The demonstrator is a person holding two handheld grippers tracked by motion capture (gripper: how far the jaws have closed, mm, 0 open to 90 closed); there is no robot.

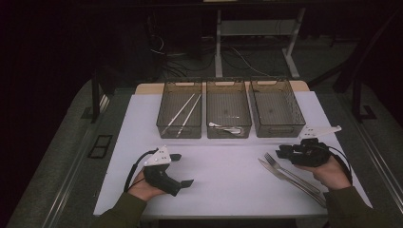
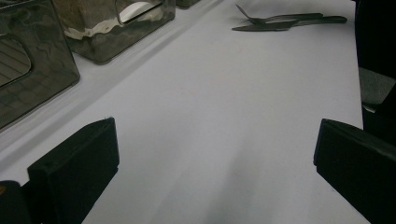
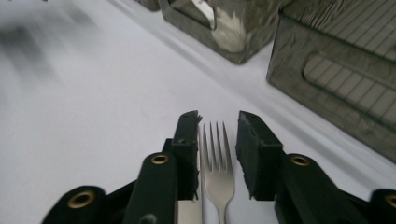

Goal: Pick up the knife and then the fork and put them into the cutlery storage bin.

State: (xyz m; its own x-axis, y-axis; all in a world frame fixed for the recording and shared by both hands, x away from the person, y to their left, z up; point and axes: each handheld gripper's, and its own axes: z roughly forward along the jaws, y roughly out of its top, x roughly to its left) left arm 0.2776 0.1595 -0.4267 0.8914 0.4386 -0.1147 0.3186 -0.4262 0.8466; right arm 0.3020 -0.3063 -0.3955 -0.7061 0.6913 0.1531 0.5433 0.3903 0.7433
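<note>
Right gripper view looks along the right tool [image 3: 218, 126], whose jaws stand a little apart with the fork [image 3: 217, 161] between them, tines pointing away. A narrow gap shows between the fork and the jaw on that view's right; on the other side the jaw sits just at the fork and over the knife [image 3: 190, 212], and whether it touches either I cannot tell. Nothing is clamped yet.

High view puts the fork [image 1: 280, 167] and knife [image 1: 285, 176] side by side on the white bench [image 1: 223, 175], right of centre, near the front edge, with the right tool [image 1: 284, 152] over their far ends. Left tool [image 1: 183, 170] rests low over bare bench at the front left, jaws wide apart on nothing; its own view shows the fork [image 2: 280, 18] and knife [image 2: 266, 27] well away.

Three clear bins [image 1: 228, 114] line the far side of the bench: thin white sticks [image 1: 183, 114] in the left one, white spoons [image 1: 225, 127] in the middle one.
</note>
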